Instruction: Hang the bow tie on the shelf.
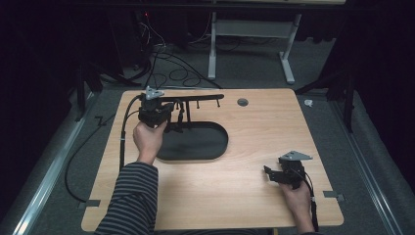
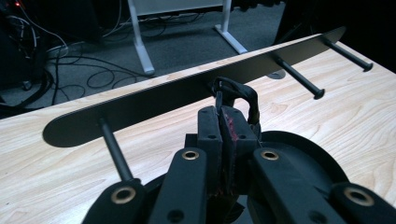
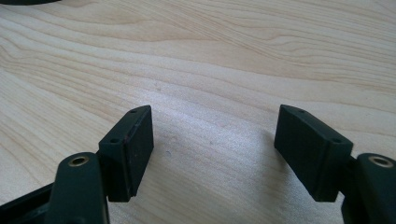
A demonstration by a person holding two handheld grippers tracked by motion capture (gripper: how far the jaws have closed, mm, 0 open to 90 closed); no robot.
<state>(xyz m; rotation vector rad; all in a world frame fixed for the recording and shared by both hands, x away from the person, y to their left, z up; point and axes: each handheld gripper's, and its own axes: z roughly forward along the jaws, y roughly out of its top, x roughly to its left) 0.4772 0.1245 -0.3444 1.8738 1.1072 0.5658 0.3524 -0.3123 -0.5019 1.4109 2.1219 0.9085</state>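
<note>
On table [image 1: 254, 196]: rack w/ pegs [image 1: 195, 98] at back-left, oval base [image 1: 200, 144] just in front, left gripper [image 1: 169, 120] over it, right gripper [image 1: 268, 172] front-right.

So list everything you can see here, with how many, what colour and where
Peg rack: one, black, standing on the tray near the table's far left edge.
Tray: one, black oval, left middle of the table.
Strap: one, black loop, pinched in the left gripper's jaws just in front of the rack.
Table: one, light wood.
White desk frame: one, on the floor behind the table.
Left gripper: black, shut on the strap.
Right gripper: black, open, near the table's right front.
</note>
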